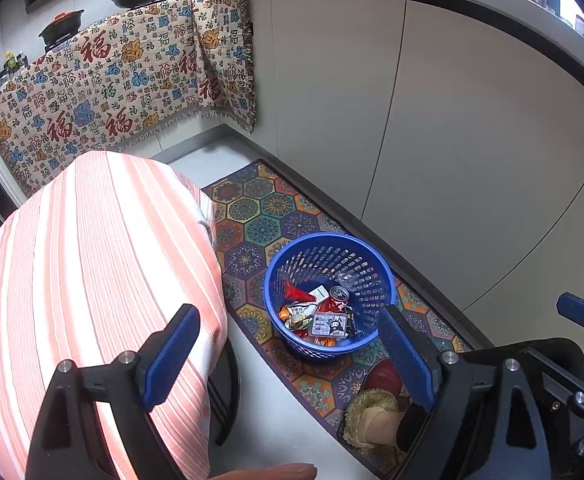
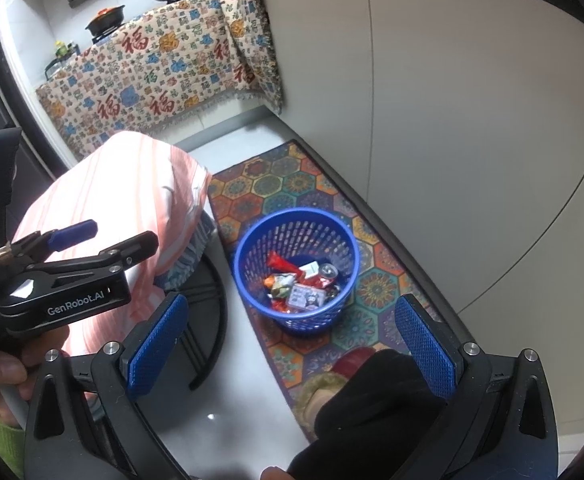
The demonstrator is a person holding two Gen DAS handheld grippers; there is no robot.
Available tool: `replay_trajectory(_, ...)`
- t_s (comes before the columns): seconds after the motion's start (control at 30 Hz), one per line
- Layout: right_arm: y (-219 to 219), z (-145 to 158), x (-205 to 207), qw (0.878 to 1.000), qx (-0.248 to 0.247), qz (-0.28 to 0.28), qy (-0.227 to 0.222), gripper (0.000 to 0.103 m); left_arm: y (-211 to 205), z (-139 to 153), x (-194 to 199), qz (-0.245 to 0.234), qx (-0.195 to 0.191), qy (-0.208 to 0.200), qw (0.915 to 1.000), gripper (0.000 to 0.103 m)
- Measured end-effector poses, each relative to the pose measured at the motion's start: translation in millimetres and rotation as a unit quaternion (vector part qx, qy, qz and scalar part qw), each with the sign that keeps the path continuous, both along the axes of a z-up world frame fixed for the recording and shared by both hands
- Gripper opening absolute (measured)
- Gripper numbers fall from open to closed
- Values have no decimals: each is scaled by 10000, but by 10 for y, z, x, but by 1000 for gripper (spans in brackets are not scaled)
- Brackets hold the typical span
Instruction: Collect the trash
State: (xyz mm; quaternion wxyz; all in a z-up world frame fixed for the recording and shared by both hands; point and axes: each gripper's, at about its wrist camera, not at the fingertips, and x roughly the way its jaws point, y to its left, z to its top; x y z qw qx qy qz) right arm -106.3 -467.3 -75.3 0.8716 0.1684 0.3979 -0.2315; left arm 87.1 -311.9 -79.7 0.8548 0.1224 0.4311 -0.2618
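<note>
Blue basket (image 1: 329, 292) holds collected trash (image 1: 318, 316) on the patterned kitchen rug (image 1: 251, 216).
Beside a striped-cloth table (image 1: 91, 264), the left hand-held gripper (image 1: 287, 356) and right hand-held gripper (image 2: 292, 348) hang above, jaws wide, empty.

We take the blue perforated basket (image 1: 329, 268) as our landmark: it stands on a rug (image 1: 251, 216) of many-coloured hexagon medallions. Inside it we see a red can (image 1: 338, 295) and red, orange and white wrappers (image 1: 304, 314). Beside it rises a table under a pink-and-white striped cloth (image 1: 91, 264). Beyond it hangs a cream cloth (image 1: 103, 92) with red characters and blue and orange motifs. Behind it stand plain pale grey cabinet doors (image 1: 432, 128).
</note>
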Motion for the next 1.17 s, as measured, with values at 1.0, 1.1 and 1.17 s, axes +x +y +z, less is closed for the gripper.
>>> replay_trajectory(1.0, -35, -77, 6, 9999, 112, -24, 112, 103, -20, -58, -35, 32, 19, -18, 10000, 92)
replay_trajectory(1.1, -42, -89, -1, 9998, 136, -41, 121, 103, -28, -62, -50, 8, 43, -27, 10000, 92)
replay_trajectory(1.17, -51, -96, -3, 9998, 152, -50, 132, 103, -28, -48, -61, -17, 39, -28, 10000, 92)
